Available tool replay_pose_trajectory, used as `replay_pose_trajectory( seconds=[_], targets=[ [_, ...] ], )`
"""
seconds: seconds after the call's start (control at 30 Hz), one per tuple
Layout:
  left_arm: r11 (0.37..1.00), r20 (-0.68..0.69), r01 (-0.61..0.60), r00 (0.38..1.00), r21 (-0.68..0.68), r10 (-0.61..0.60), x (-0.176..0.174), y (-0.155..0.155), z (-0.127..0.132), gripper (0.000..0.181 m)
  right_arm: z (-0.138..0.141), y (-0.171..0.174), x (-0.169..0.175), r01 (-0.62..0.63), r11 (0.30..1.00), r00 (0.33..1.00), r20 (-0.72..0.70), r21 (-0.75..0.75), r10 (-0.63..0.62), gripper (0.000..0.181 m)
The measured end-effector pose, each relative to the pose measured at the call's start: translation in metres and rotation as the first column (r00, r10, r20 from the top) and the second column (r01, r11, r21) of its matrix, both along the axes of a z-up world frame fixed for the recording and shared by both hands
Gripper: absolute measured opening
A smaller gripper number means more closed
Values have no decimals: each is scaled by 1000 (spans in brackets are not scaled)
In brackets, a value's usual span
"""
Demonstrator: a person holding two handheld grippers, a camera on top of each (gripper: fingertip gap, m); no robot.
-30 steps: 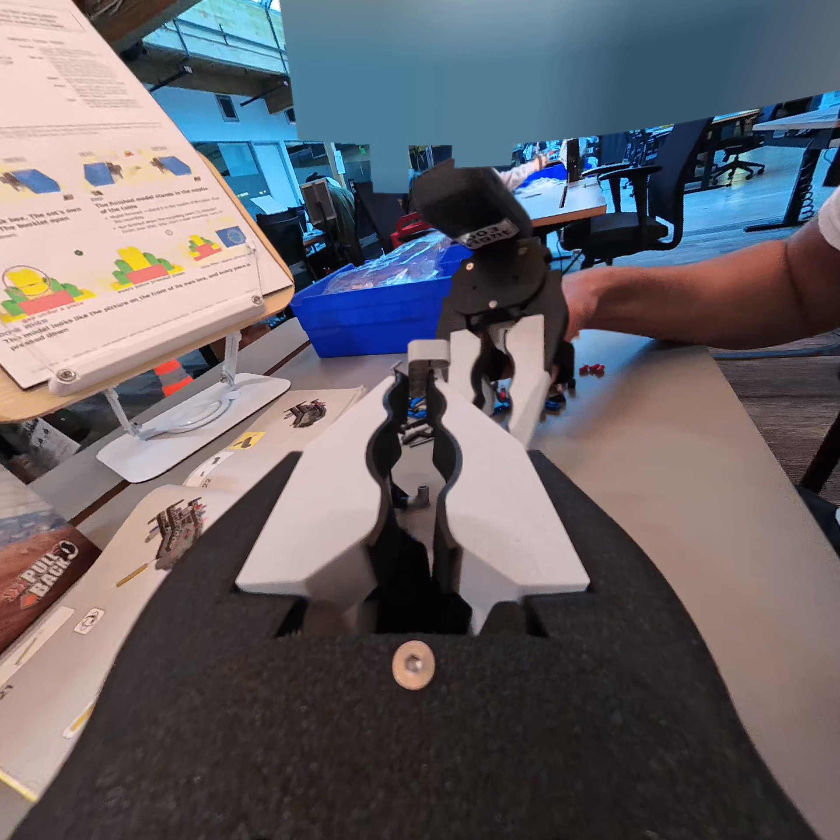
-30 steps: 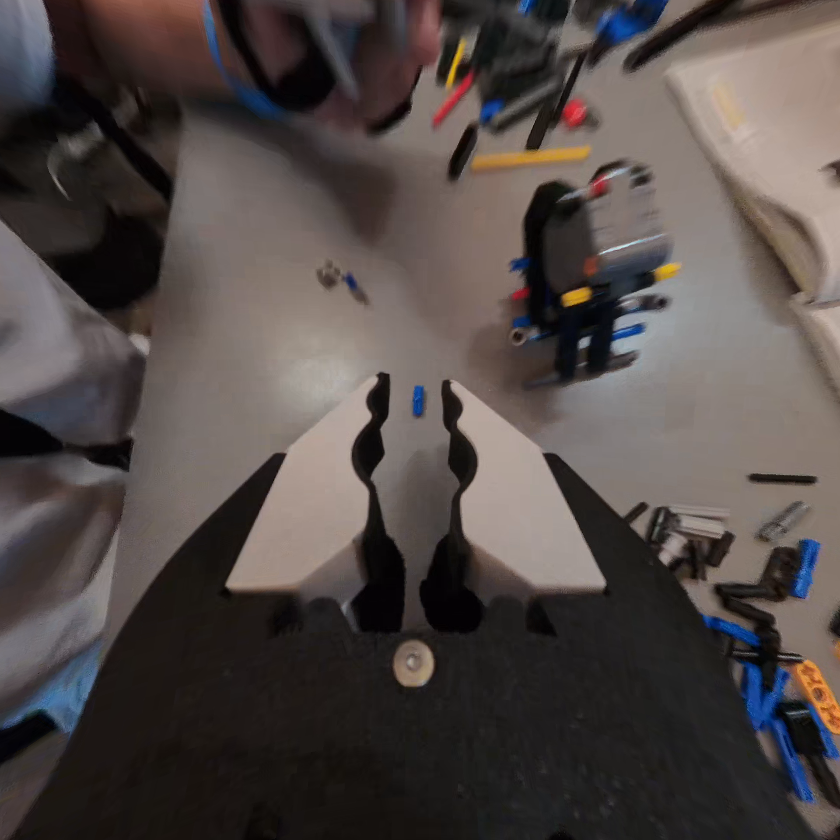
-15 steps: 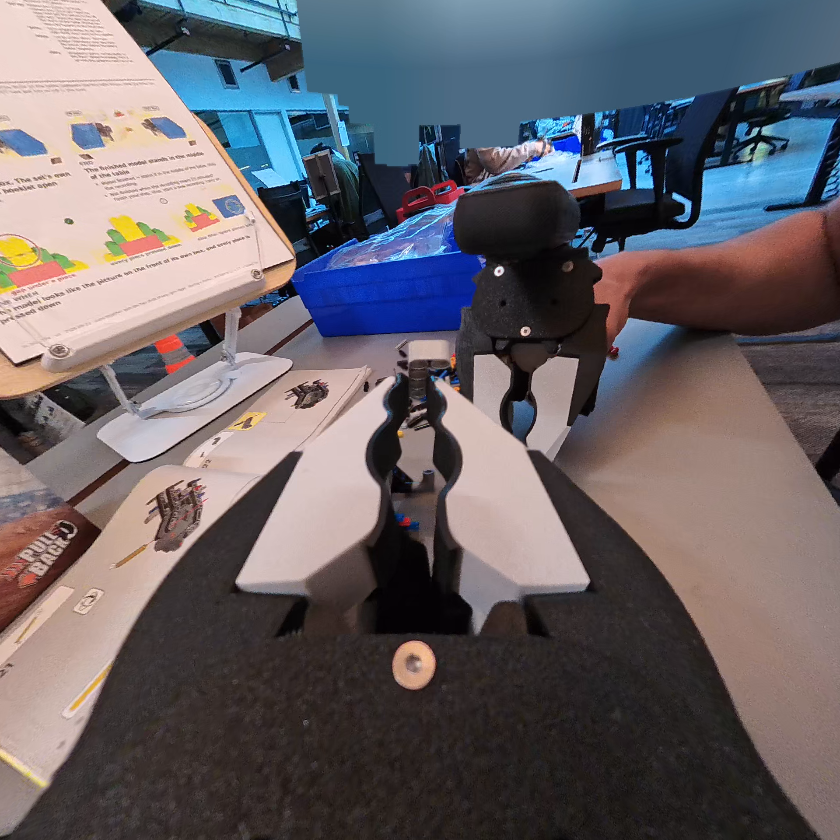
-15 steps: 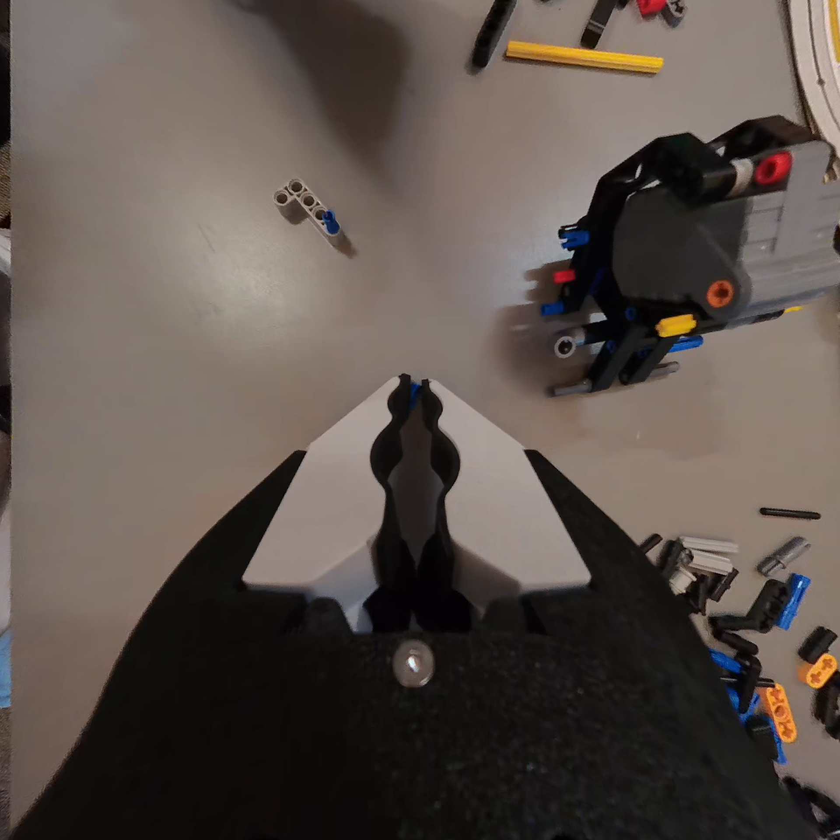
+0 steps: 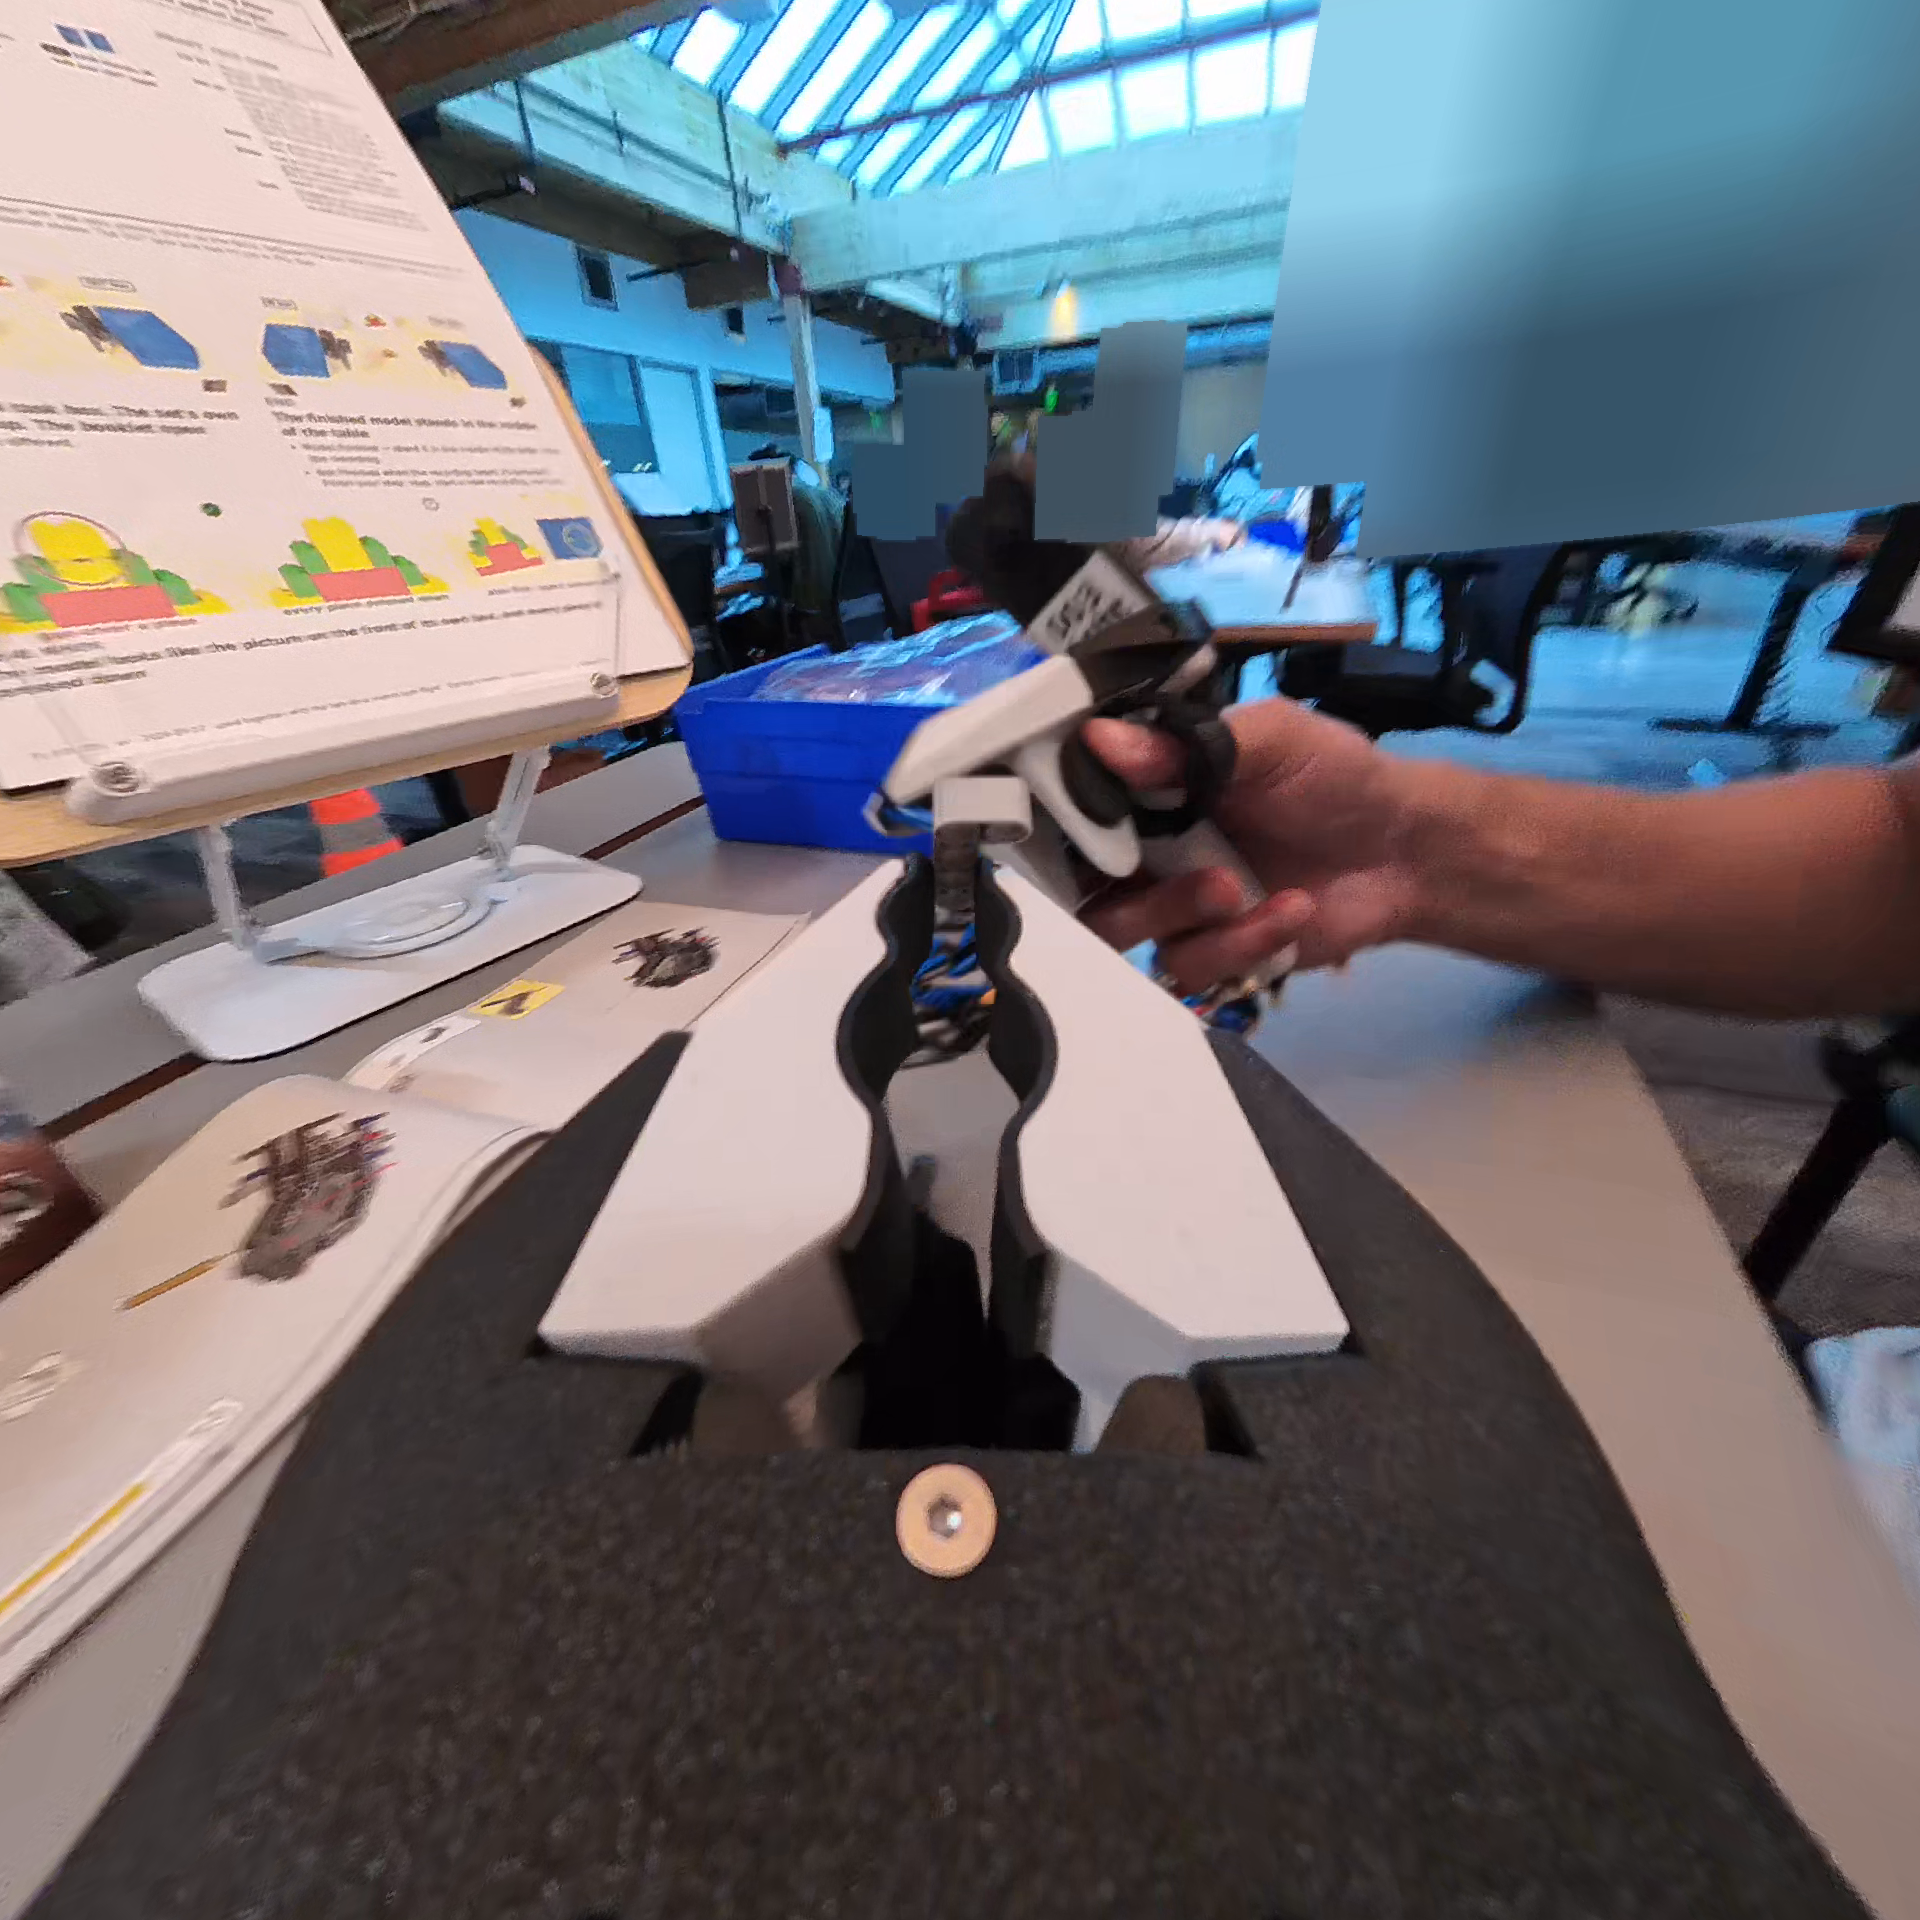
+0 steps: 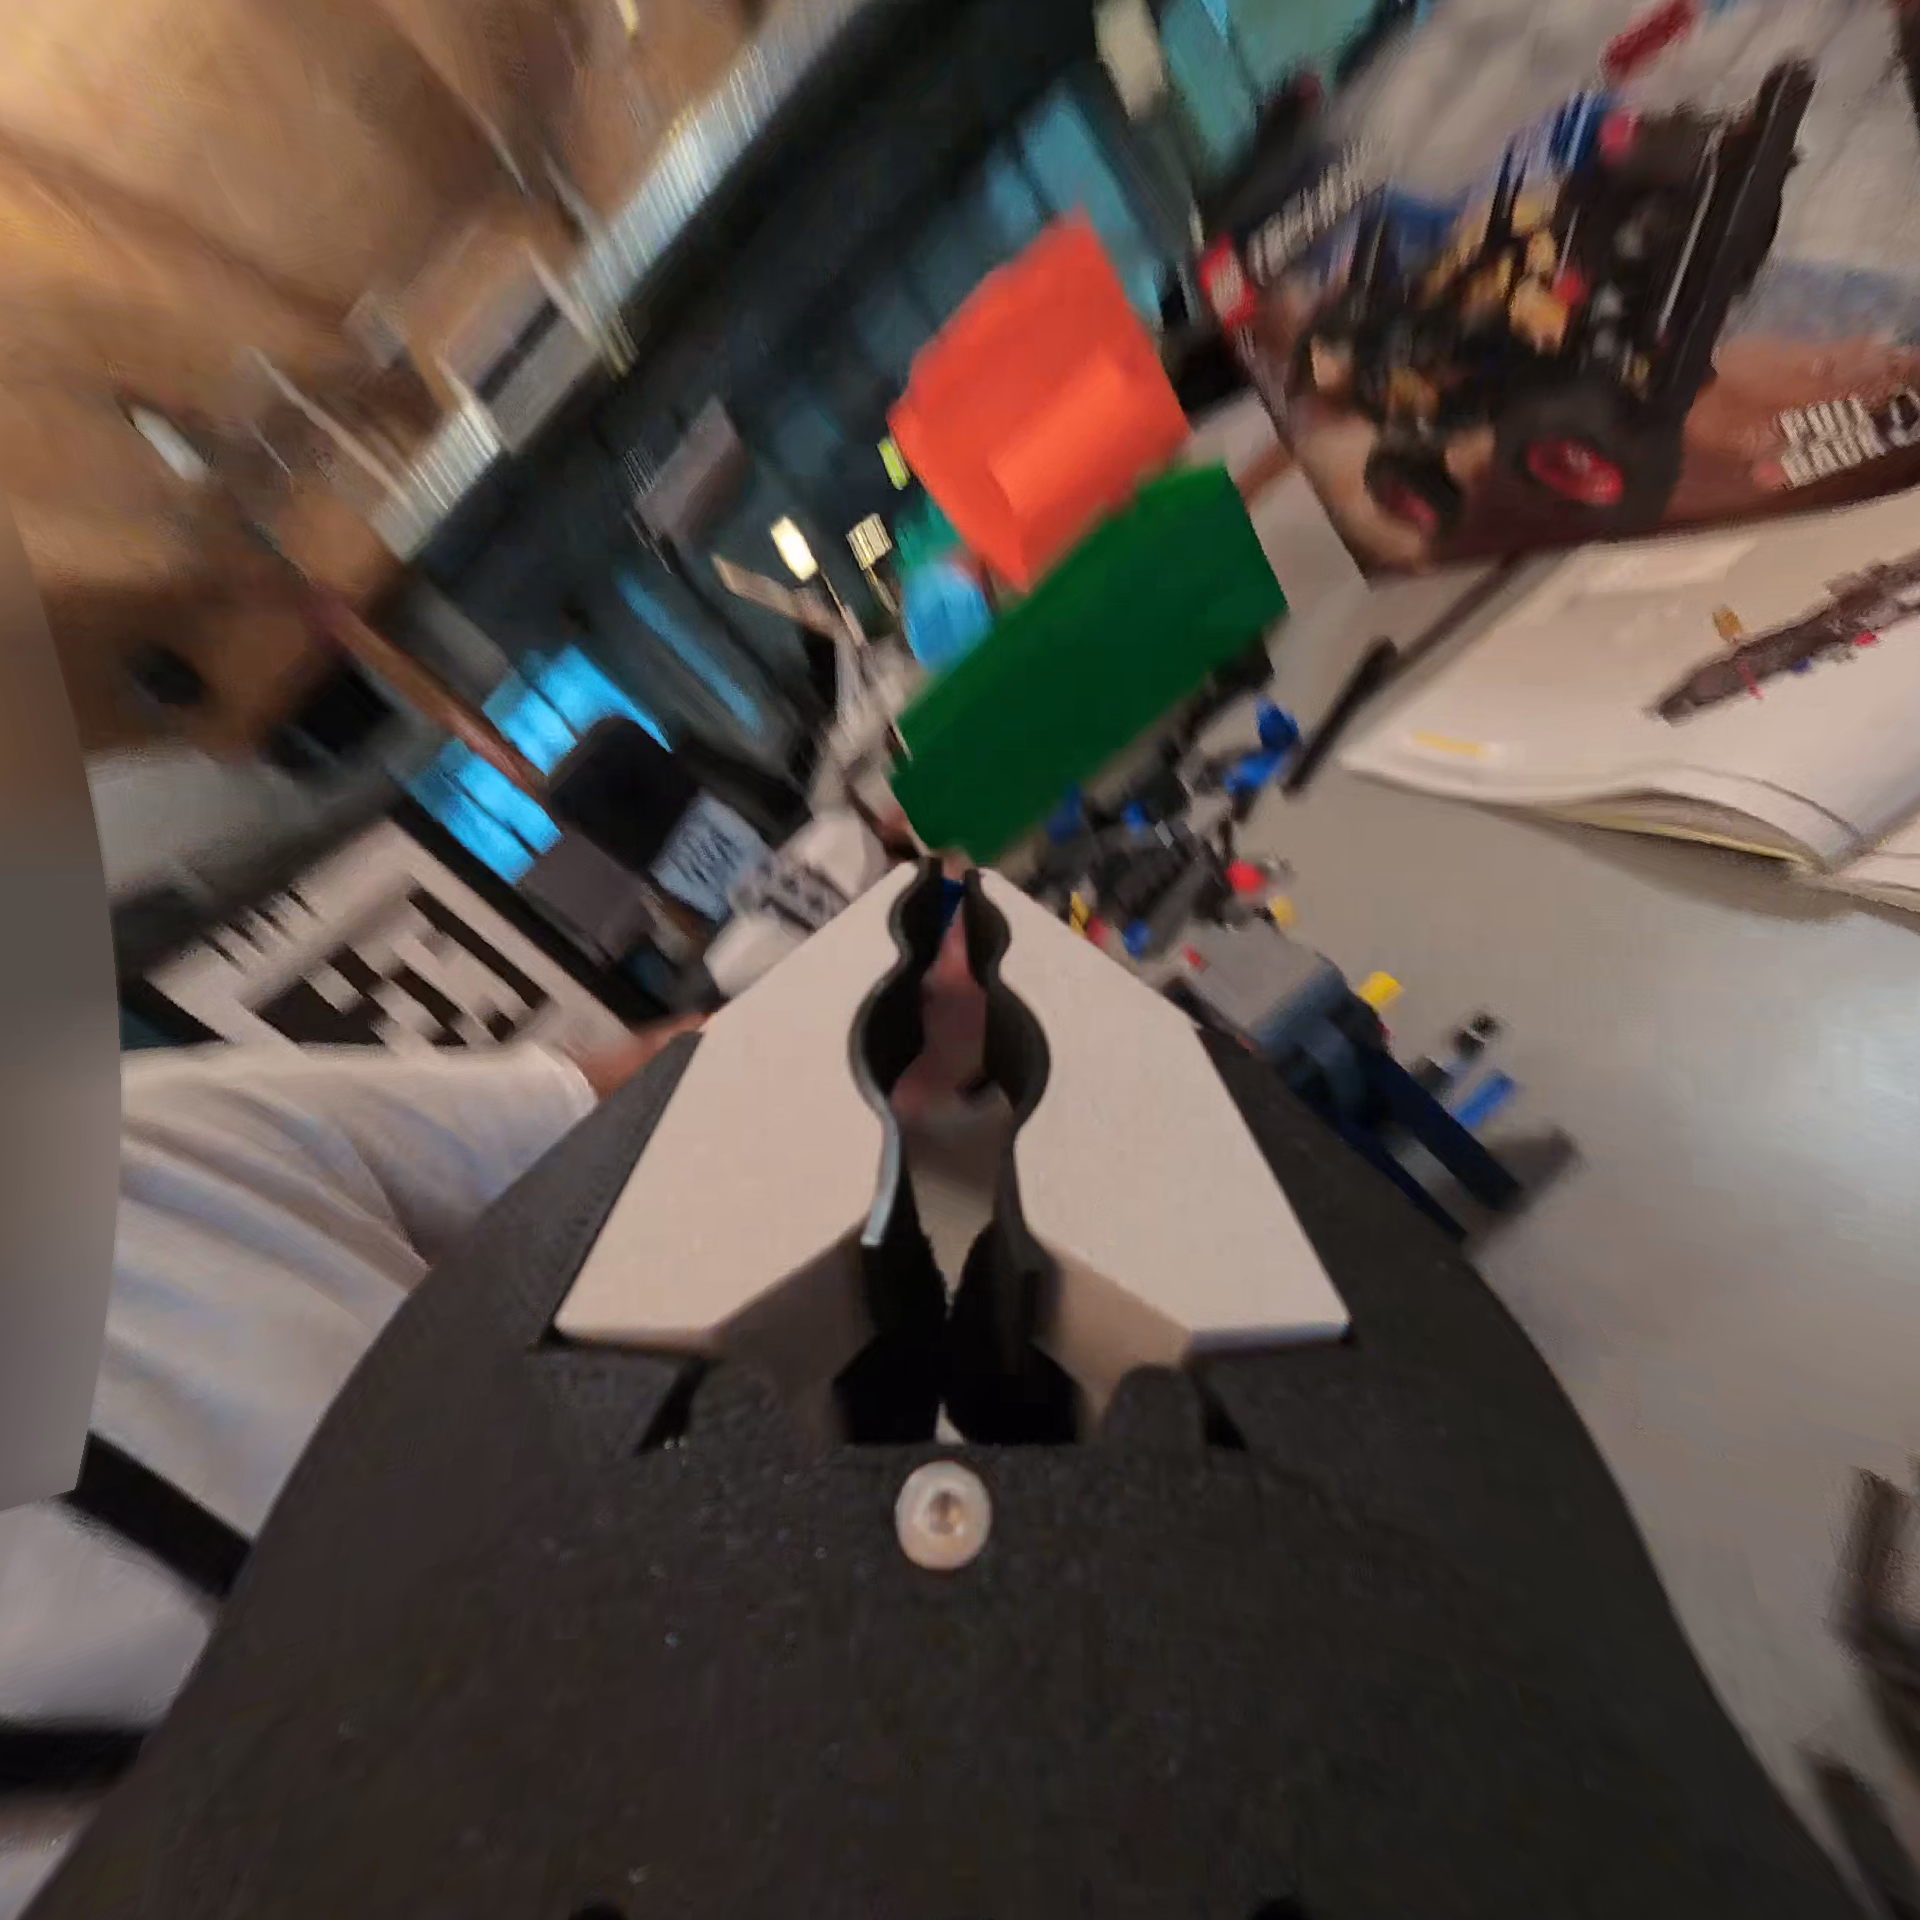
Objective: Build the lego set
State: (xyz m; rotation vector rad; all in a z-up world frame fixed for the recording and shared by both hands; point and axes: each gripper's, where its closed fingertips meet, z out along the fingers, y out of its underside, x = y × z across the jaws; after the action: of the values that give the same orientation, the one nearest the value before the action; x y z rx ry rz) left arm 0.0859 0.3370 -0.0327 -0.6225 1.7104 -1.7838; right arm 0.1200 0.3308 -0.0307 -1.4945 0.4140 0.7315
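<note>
Counts, all placed off the blue plastic bin [image 5: 821,758] (1, far table edge):
- 2 white-fingered grippers: the left gripper [image 5: 948,883] nearest the camera, the right gripper [image 5: 894,800] right in front of the bin.
- 1 pale grey L-shaped beam on a dark toothed stem [image 5: 977,816], also in front of the bin.
- 1 wooden tilted stand holding a printed sheet [image 5: 312,436], left of bin.
- 2 open white instruction booklets [image 5: 582,997], left and nearer than bin.
- 1 person's hand [image 5: 1288,831], right of bin.
- Loose small pieces: too blurred to count.

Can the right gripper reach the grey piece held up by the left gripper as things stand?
Probably yes. The right gripper, pinching a small blue pin, sits beside the grey piece clamped in the left gripper, with nothing between them.
</note>
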Motion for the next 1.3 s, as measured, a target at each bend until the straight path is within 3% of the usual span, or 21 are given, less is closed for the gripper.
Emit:
replay_pose_trajectory(
  seconds=[0.1, 0.17, 0.23, 0.37, 0.67, 0.9, 1.07, 1.17, 1.23, 1.3],
  targets=[
    [962, -92, 123, 984, -243, -150, -9, -6, 14, 6, 30, 4, -3, 78, 972, 993, -108, 222, -54, 2],
    [879, -127, 202, 951, -432, -281, -15, -3, 28, 6, 38, 10, -15, 99, 955, 994, -69, 281, -83, 2],
    [807, -127, 244, 923, -538, -363, -18, 1, 37, 5, 46, 15, -25, 117, 938, 993, -30, 325, -114, 3],
    [721, -118, 286, 884, -631, -453, -23, 4, 43, 5, 54, 24, -37, 125, 932, 986, 62, 340, -155, 3],
    [664, -118, 284, 862, -692, -492, -22, 7, 46, 5, 55, 32, -45, 134, 935, 965, 171, 328, -199, 3],
    [658, -123, 275, 862, -701, -492, -20, 12, 46, 6, 51, 34, -45, 141, 935, 959, 191, 325, -210, 3],
    [706, -161, 253, 872, -662, -463, -15, 11, 38, 6, 47, 30, -40, 140, 953, 953, 224, 267, -203, 3],
    [794, -233, 194, 892, -576, -387, -4, 13, 23, 6, 25, 16, -29, 156, 983, 935, 309, 93, -177, 3],
    [861, -299, 139, 901, -490, -315, 5, 12, 7, 6, -14, 2, -23, 143, 977, 931, 357, -158, -78, 3],
    [898, -307, 127, 911, -422, -273, 8, 10, 0, 6, -67, -23, -28, 96, 887, 925, 369, -451, 87, 3]
  ],
)
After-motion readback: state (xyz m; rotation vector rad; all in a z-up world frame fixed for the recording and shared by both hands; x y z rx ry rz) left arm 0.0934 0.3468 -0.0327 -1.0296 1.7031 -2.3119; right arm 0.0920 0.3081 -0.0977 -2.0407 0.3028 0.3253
